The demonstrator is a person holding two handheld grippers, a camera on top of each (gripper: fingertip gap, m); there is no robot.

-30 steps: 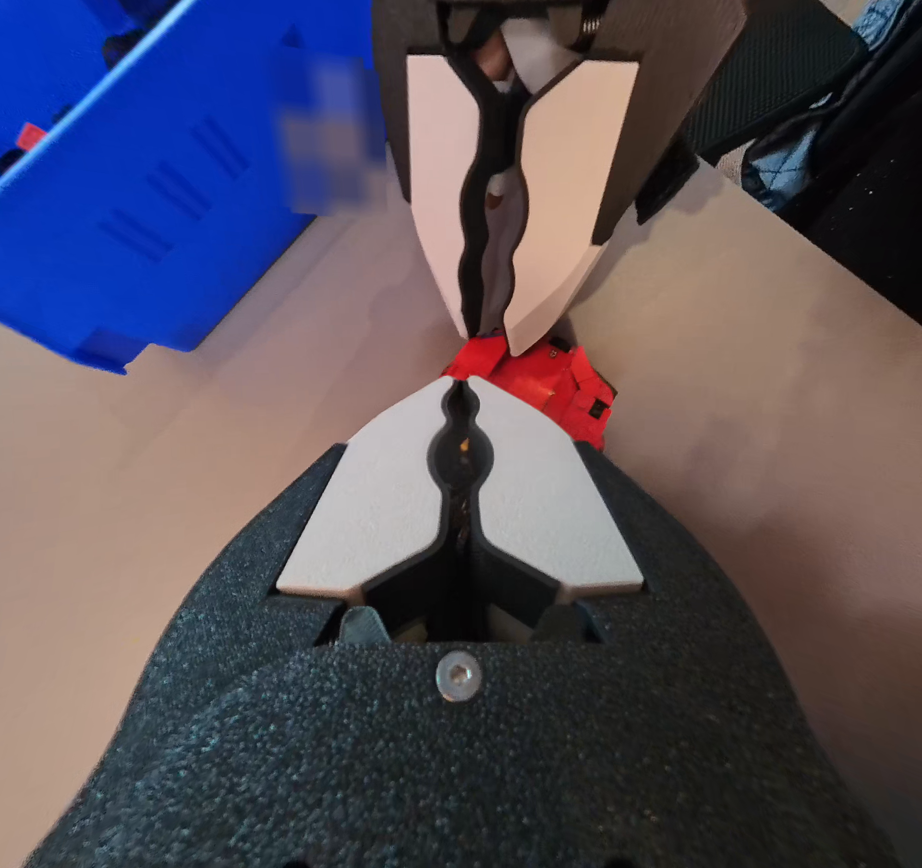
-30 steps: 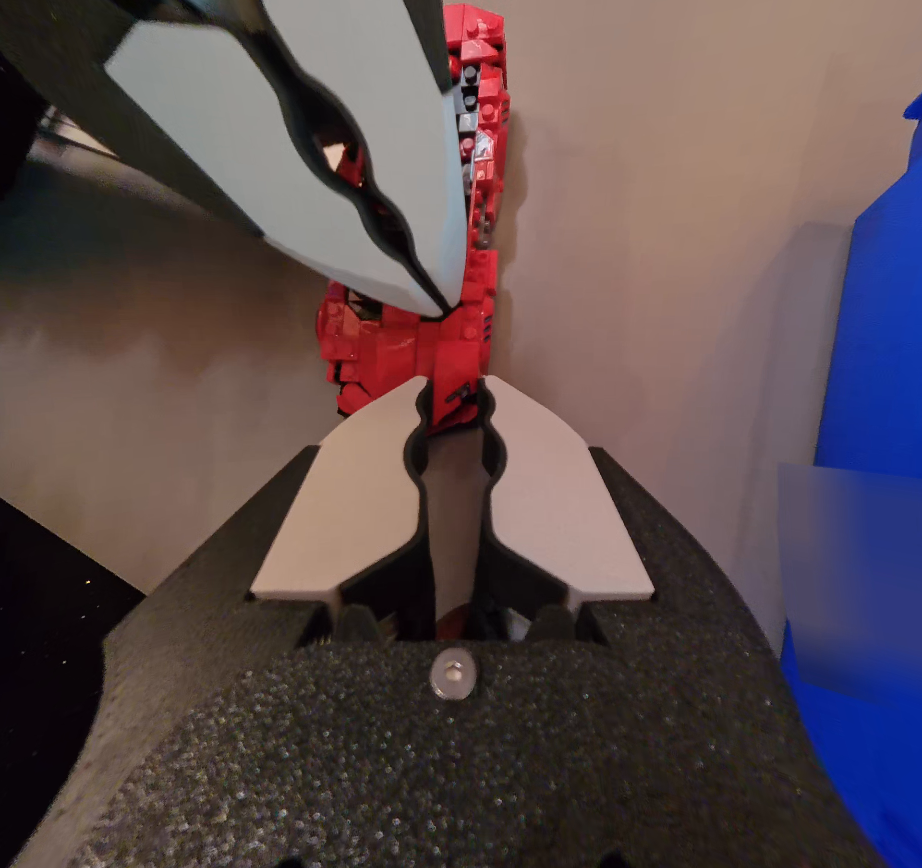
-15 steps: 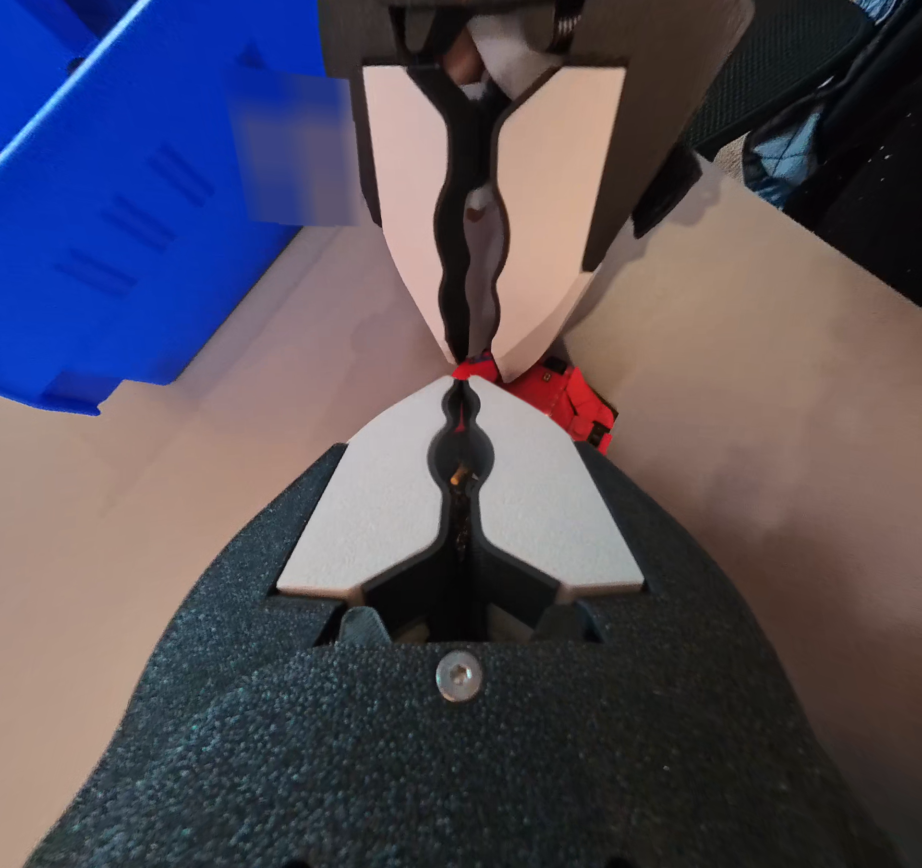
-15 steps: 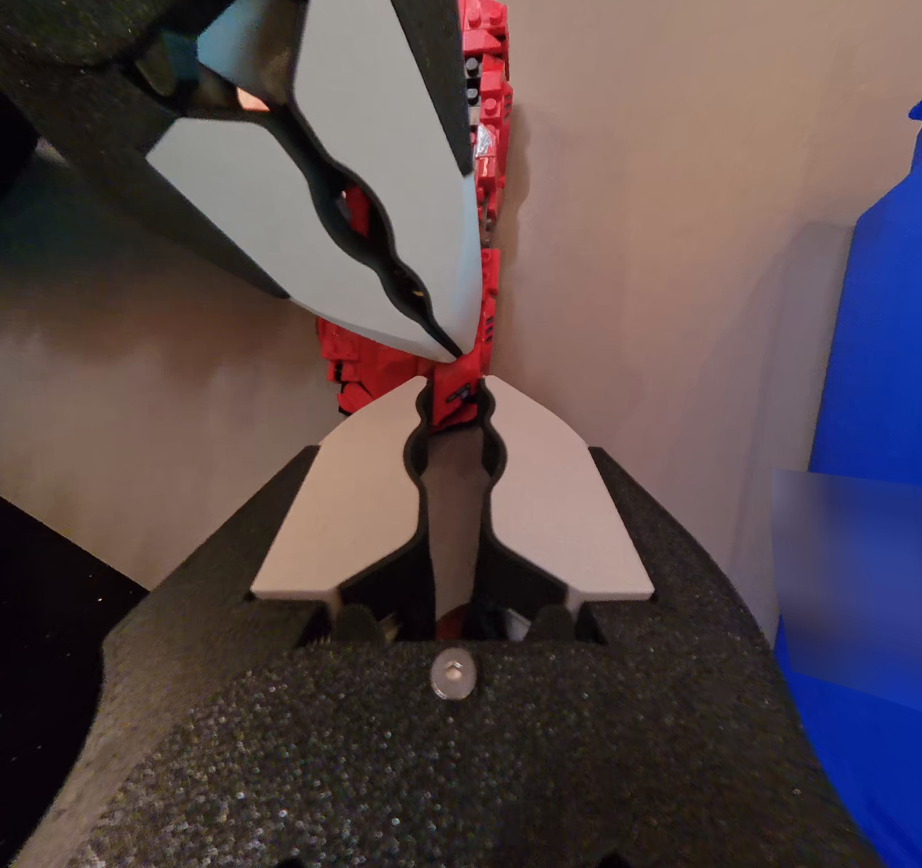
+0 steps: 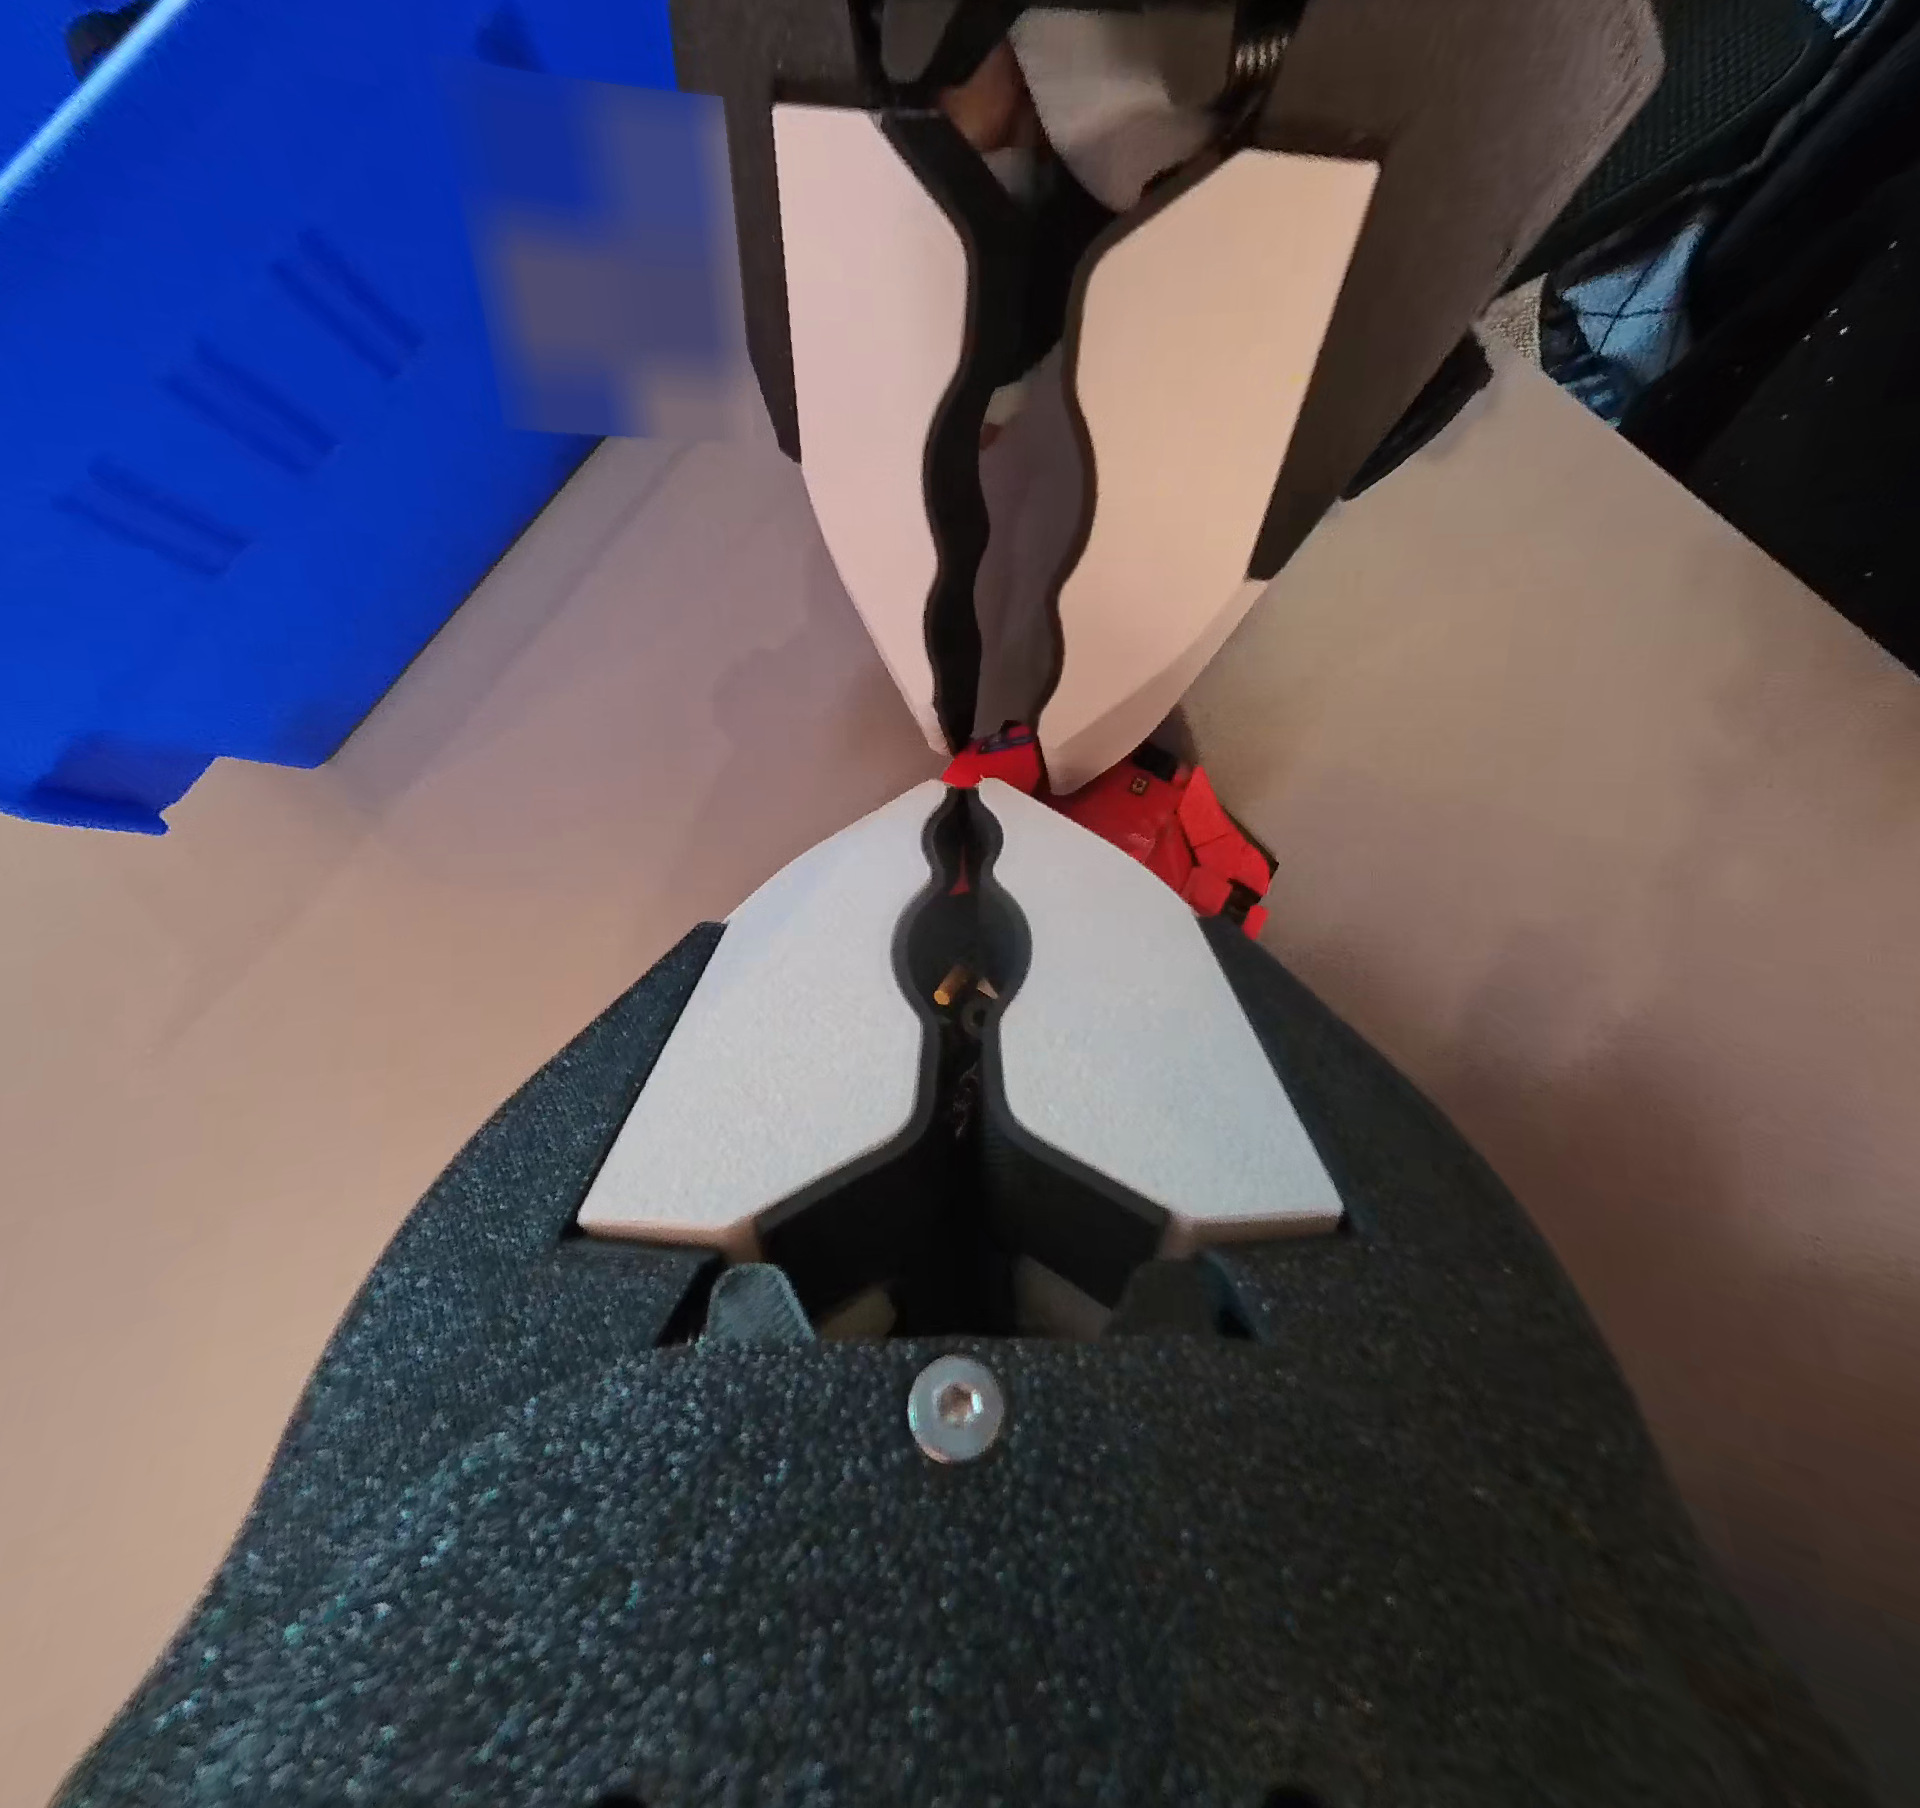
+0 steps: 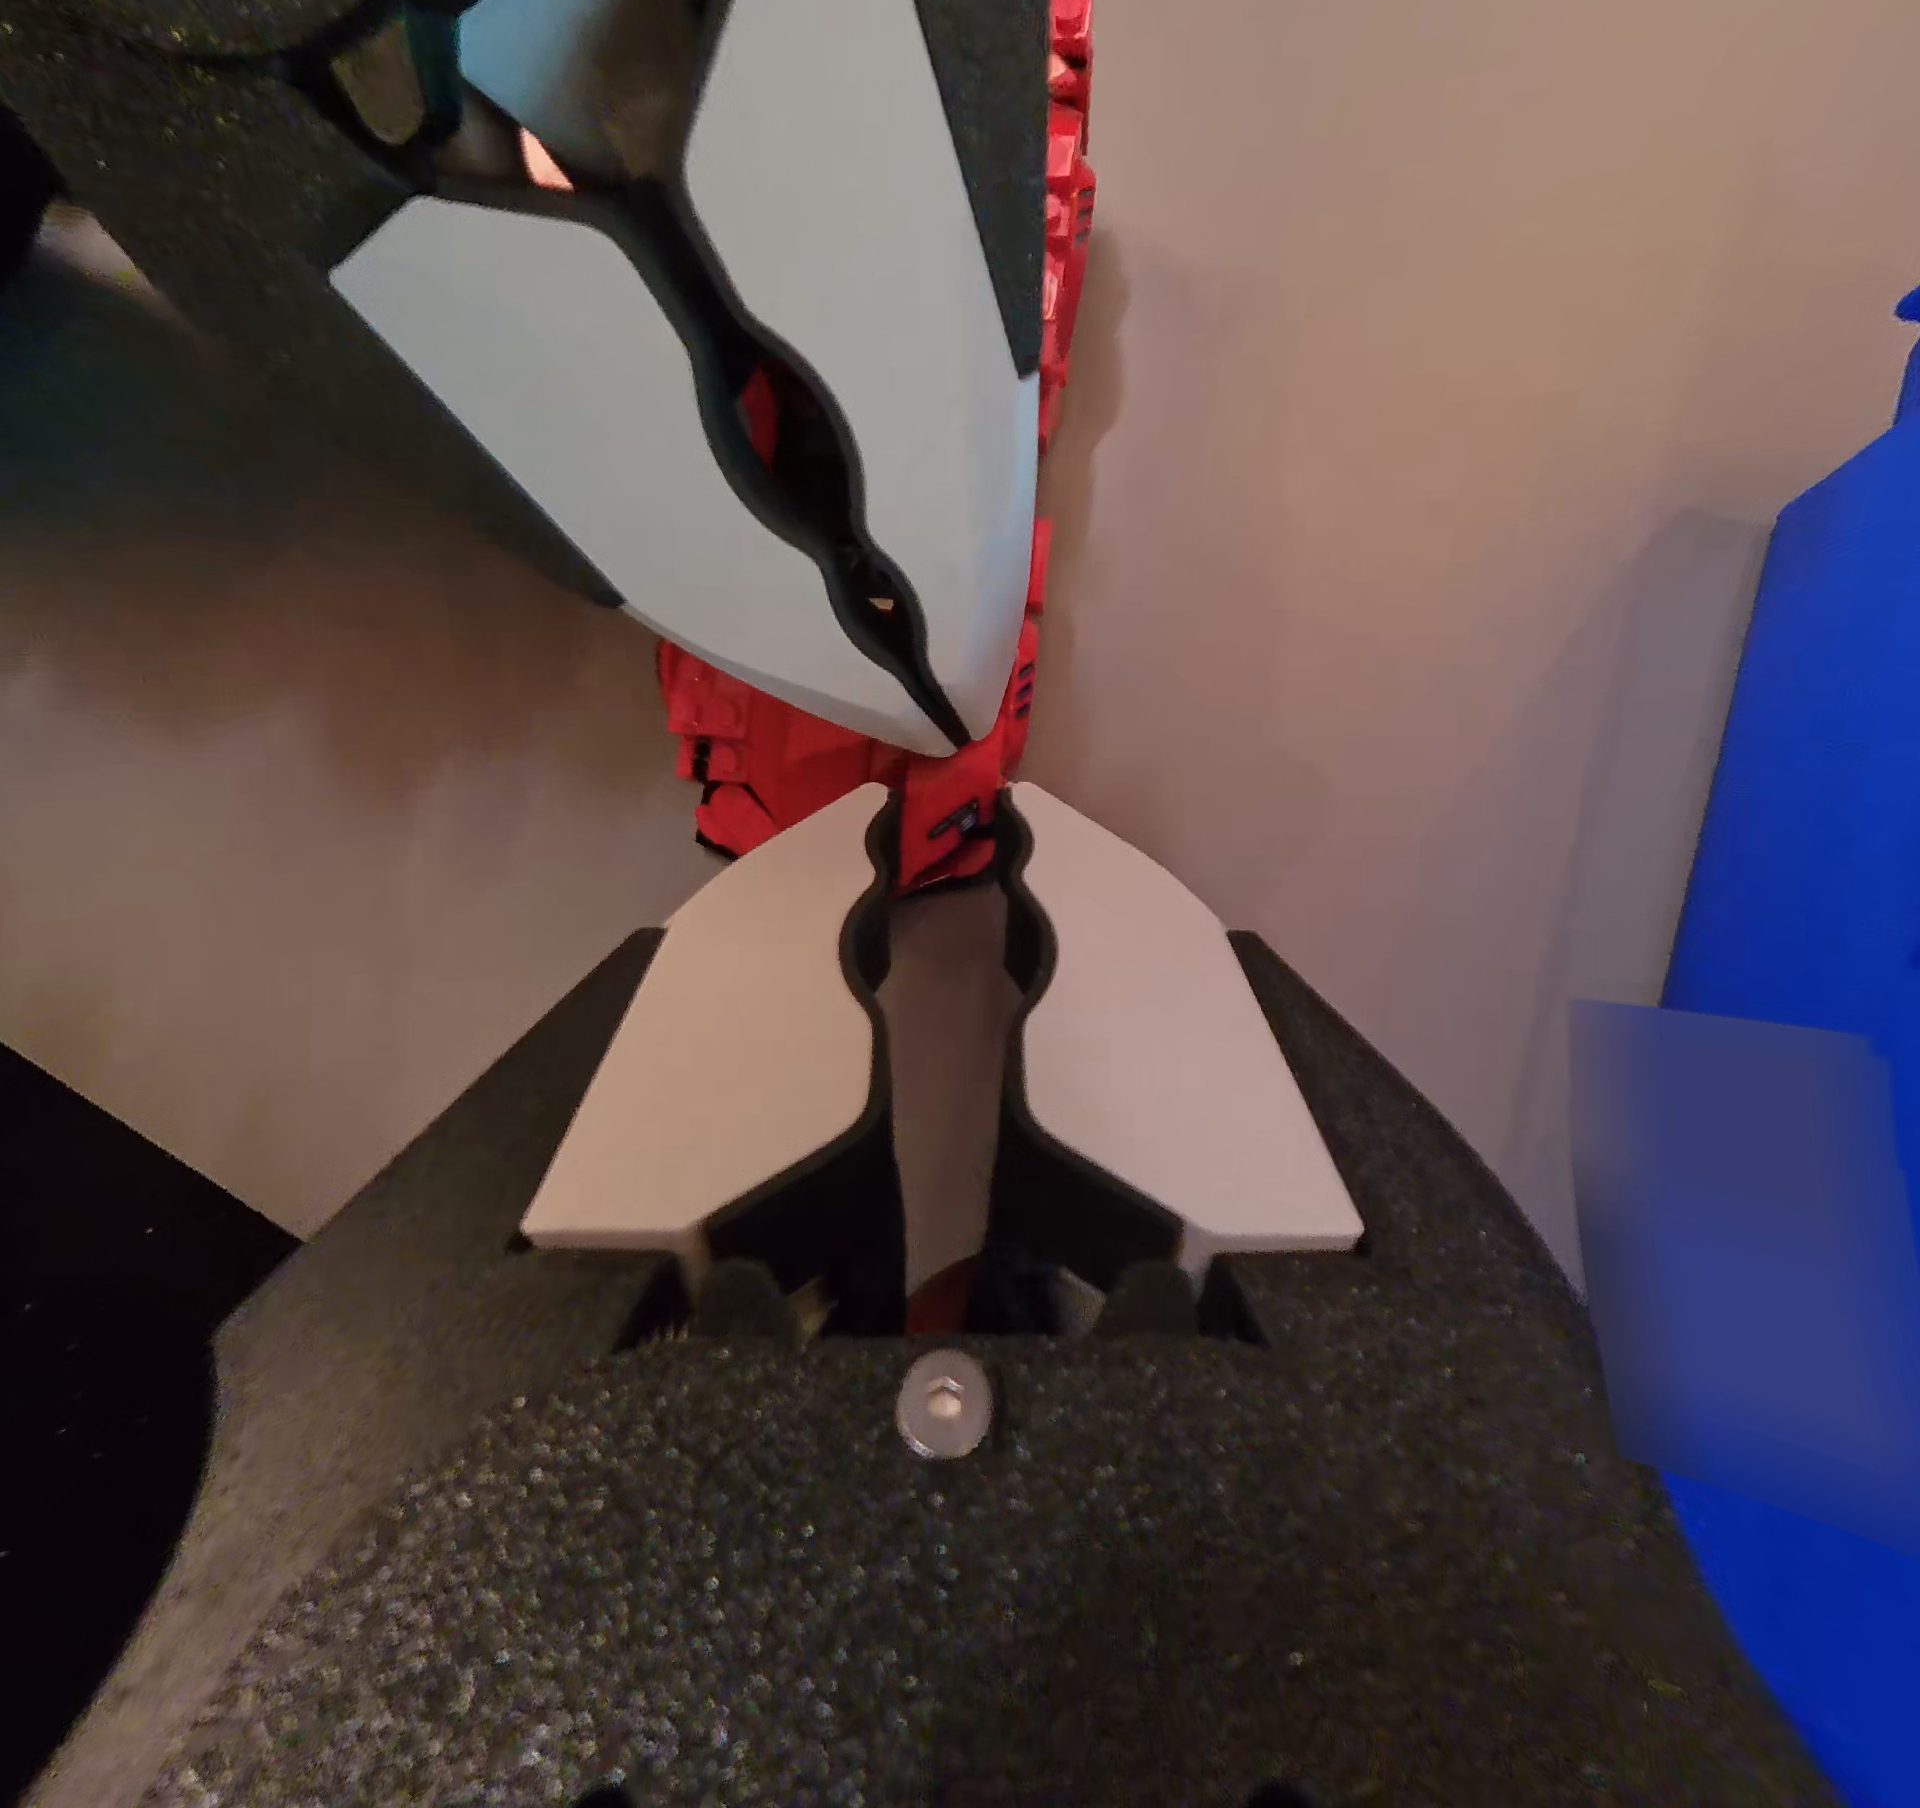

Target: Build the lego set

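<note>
The red lego model [image 6: 951, 828] sits closer to both cameras now, the two claws having drawn tip to tip over it. The right claw [image 6: 943, 808] is clamped on the model's near end, low over the desk [image 6: 1403, 408]. The left claw [image 5: 964, 794] is pressed together on a thin red sliver, probably seating a piece. The joint itself is hidden behind the tips; a blue bin [image 5: 208, 356] stands beside.
</note>
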